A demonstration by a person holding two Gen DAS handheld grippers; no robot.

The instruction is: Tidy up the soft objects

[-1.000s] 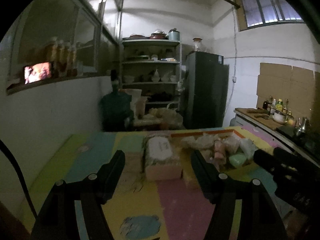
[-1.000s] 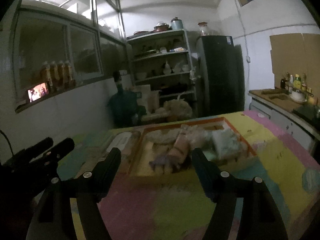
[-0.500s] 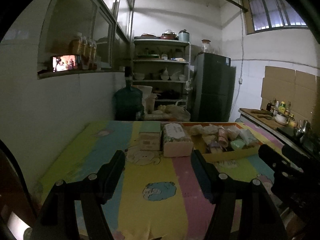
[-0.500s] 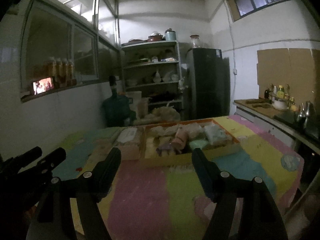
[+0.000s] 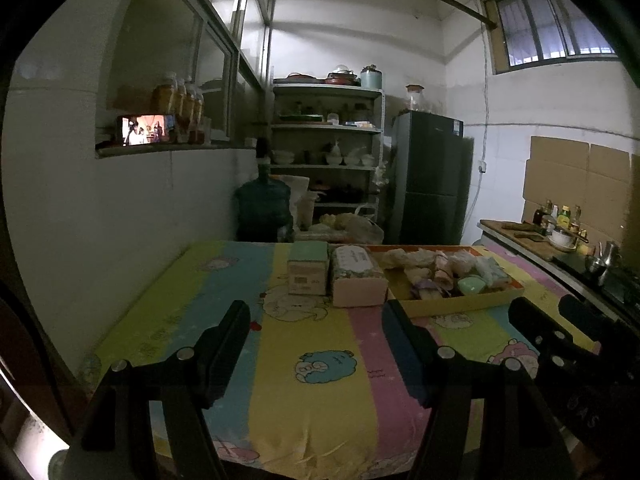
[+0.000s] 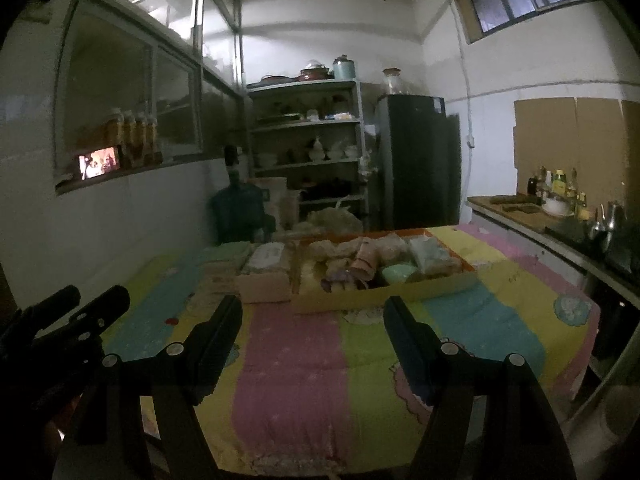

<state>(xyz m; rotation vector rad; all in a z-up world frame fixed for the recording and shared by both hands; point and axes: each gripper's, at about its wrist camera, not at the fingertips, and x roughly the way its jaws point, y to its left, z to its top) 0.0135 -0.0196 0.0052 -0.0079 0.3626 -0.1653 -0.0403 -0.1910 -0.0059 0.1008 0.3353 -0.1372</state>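
A shallow orange tray (image 5: 468, 304) (image 6: 384, 294) at the far side of the table holds several soft items, among them a green pad (image 5: 472, 284) (image 6: 398, 274) and pale wrapped packs (image 6: 430, 256). Left of the tray lie a tissue pack (image 5: 356, 280) (image 6: 266, 268) and a small box (image 5: 307, 274). My left gripper (image 5: 316, 320) hangs open and empty over the near half of the table, well short of these. My right gripper (image 6: 312, 316) is open and empty too, in front of the tray. Each gripper shows at the edge of the other's view.
A striped cartoon cloth (image 5: 320, 380) covers the table, whose near edge runs just below both grippers. Behind the table stand a water jug (image 5: 262, 208), shelves of dishes (image 5: 326, 148) and a dark fridge (image 5: 430, 176). A counter with bottles (image 5: 556, 224) runs along the right.
Both grippers have pulled back from the tray and packs toward the near table edge, so the objects look smaller and farther. Their jaws stayed equally wide.
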